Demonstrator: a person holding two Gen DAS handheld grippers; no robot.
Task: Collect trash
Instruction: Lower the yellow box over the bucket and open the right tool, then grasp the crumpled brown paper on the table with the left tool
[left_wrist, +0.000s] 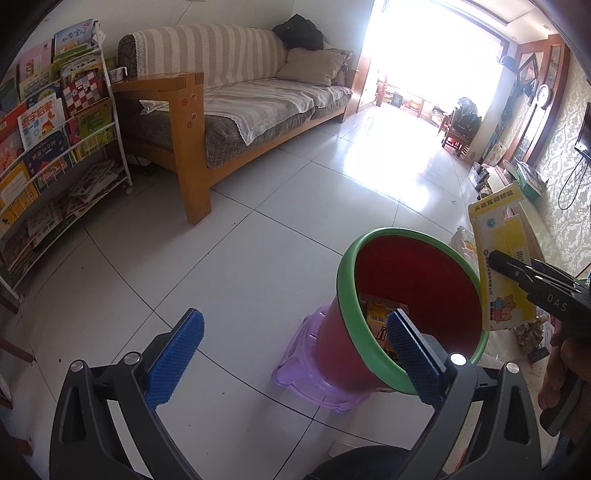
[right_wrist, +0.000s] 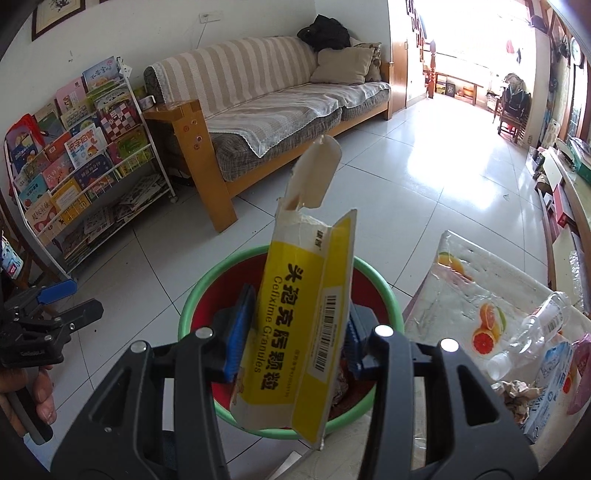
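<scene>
Your right gripper (right_wrist: 295, 325) clamps the medicine box (right_wrist: 295, 317) above the bin (right_wrist: 384, 291); your left gripper (left_wrist: 295, 354) gapes empty. Release off-centre and the box could catch the bin's rim and fall outside.

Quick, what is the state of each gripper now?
Left gripper: open, holding nothing.
Right gripper: closed on the yellow medicine box.

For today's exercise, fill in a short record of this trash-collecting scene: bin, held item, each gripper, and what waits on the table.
bin: red bin with green rim, some trash inside
held item: torn yellow medicine box
right gripper: shut on box, above bin
left gripper: open, empty, beside bin
table: clear plastic bottle, crumpled paper
</scene>
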